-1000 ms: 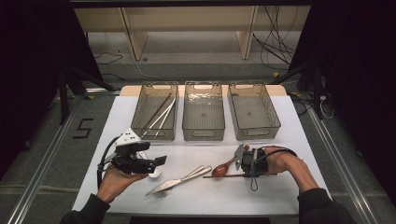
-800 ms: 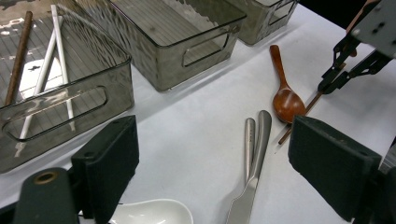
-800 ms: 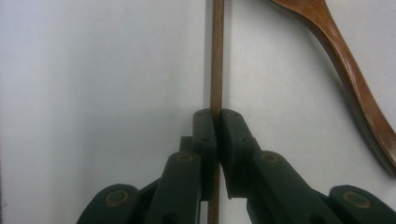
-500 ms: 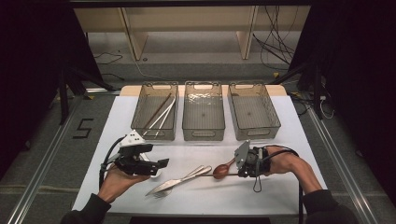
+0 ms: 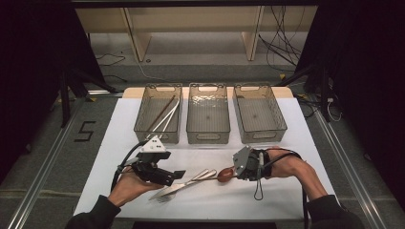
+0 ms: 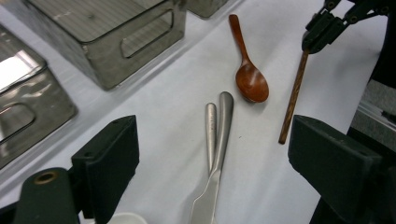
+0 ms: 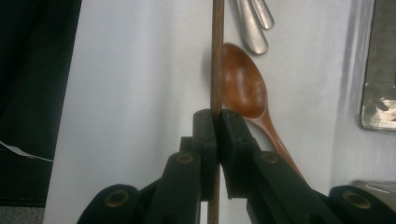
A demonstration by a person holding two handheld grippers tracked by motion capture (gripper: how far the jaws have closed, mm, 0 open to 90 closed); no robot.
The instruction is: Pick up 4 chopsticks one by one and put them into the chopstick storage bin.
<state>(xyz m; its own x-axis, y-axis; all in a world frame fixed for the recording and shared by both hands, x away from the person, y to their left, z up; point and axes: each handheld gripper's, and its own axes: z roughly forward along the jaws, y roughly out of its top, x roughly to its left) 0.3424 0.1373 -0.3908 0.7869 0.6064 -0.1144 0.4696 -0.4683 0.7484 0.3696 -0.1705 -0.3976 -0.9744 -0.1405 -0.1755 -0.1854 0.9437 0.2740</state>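
My right gripper [image 7: 215,114] is shut on a thin brown wooden chopstick [image 7: 216,56], which runs straight out past its jaws. In the high view that gripper [image 5: 237,171] sits right of center, next to a wooden spoon [image 5: 224,174] lying on the white table. My left gripper [image 5: 177,175] stands open, its jaws pointing right at the metal fork and knife [image 5: 186,183]. In the left gripper view the wide-open gripper [image 6: 212,126] frames two metal handles [image 6: 224,116], the spoon [image 6: 250,79] and the held chopstick [image 6: 292,102].
Three clear bins stand in a row at the back of the table. The left bin [image 5: 139,125] holds several chopsticks. The middle bin [image 5: 207,137] and the right bin [image 5: 282,125] look empty. Dark floor and cables surround the white table [image 5: 286,200].
The right gripper has lifted a little with the chopstick and shifted left toward the spoon. The left hand has slid right toward the metal cutlery.
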